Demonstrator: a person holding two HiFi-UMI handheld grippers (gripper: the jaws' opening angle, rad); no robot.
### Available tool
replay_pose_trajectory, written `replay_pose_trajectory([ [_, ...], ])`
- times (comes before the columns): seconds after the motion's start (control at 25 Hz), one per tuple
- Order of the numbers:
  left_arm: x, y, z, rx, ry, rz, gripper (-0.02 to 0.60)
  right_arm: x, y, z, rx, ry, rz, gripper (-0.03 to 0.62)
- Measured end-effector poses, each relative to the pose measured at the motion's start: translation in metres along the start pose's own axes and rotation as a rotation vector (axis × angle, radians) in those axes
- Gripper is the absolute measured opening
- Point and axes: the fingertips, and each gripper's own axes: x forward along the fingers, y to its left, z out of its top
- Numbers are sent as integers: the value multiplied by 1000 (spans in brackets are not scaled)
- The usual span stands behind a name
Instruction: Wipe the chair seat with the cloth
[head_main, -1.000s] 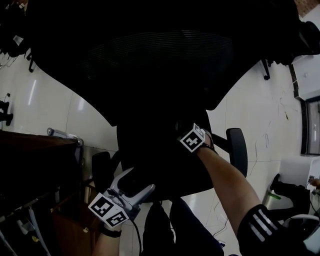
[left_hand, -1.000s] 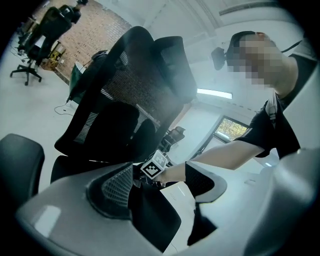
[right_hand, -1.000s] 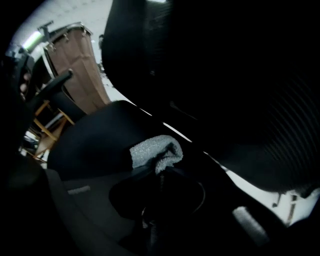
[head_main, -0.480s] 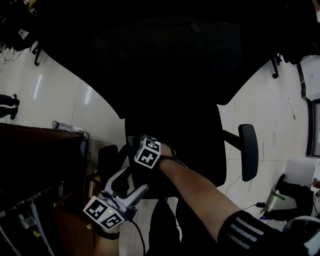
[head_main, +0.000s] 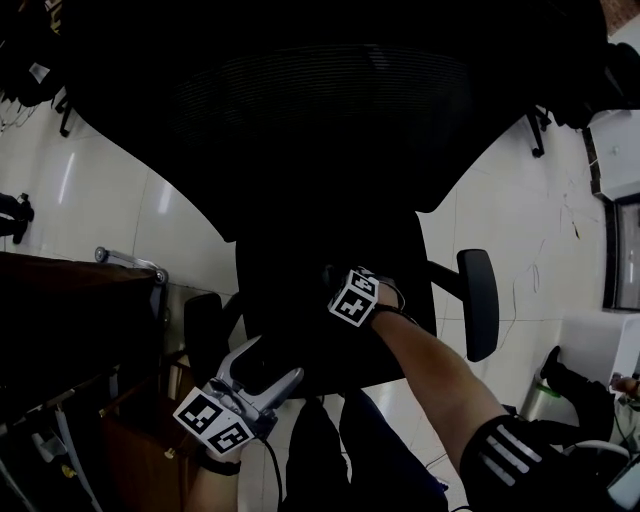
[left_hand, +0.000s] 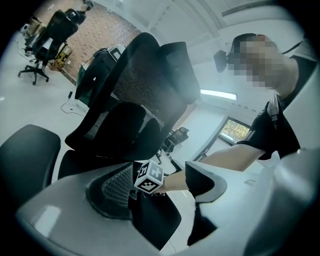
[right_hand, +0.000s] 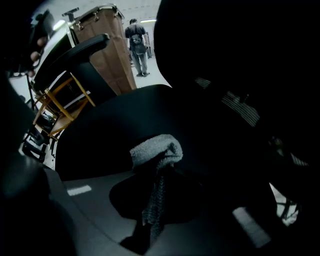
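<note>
Pretty dark shot, but here's what I can make out. The right gripper (right_hand: 156, 175) has its jaws clamped tight on a grey terry cloth (right_hand: 156, 151). The cloth bunches up past the jaw tips and sits down on the black chair seat (head_main: 300, 310), roughly mid-seat and a bit toward the right side. The person's bare forearm (head_main: 430, 365) reaches in from the near right.

The left gripper (head_main: 268, 364) hangs at the near left corner of the seat, just beside the left armrest (head_main: 205, 335). Its jaws are spread wide with nothing between them, and it's off the cloth.

The mesh backrest (head_main: 320, 120) fills the far side, and the right armrest (head_main: 480, 300) sticks out over the white tile floor (head_main: 520, 220). There's a dark wooden desk (head_main: 70, 300) at the left.
</note>
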Motion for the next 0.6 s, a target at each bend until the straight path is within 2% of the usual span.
replay_pose_trajectory([
  [0.16,14,-14,-1,0,9,-36,353,-43,-54,-77,192,50,-100,31],
  [0.32,19,-20,2,13,16,-49,353,-67,-73,-111,196,81,-148,31],
  [0.4,16,-19,4,19,17,-45,353,-71,-77,-112,198,97,-176,31],
  [0.48,11,-19,5,22,18,-40,353,-69,-69,-95,198,69,-168,31],
  [0.6,-2,-16,3,21,18,-23,353,-53,-21,-40,149,-19,-62,31],
])
